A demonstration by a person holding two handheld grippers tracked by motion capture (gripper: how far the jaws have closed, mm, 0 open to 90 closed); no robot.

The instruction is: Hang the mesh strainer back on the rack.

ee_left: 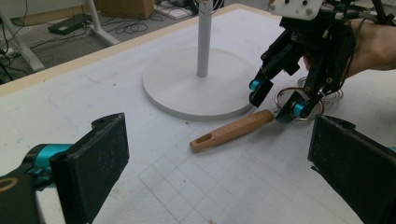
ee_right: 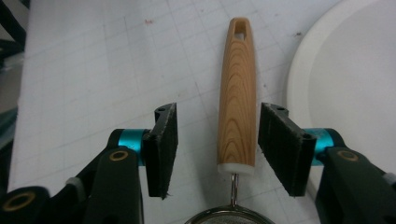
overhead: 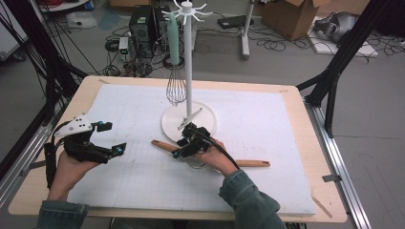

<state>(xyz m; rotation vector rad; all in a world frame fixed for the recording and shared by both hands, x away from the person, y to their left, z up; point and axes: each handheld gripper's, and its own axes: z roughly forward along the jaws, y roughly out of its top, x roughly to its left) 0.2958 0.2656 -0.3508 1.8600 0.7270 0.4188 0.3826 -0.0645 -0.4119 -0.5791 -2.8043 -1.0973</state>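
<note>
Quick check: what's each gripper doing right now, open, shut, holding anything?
Left gripper: open, empty.
Right gripper: open, straddling the wooden handle, pads not touching it.

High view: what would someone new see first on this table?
Probably the tall white stand at the table's far middle, with a whisk hanging from one of its hooks. Just in front of its round base, the right gripper is lowered over a wooden handle, jaws open on either side of it and not pressing. The left gripper waits open near the table's left edge.

The wooden-handled strainer (overhead: 162,145) lies before the stand base (overhead: 169,125).
</note>
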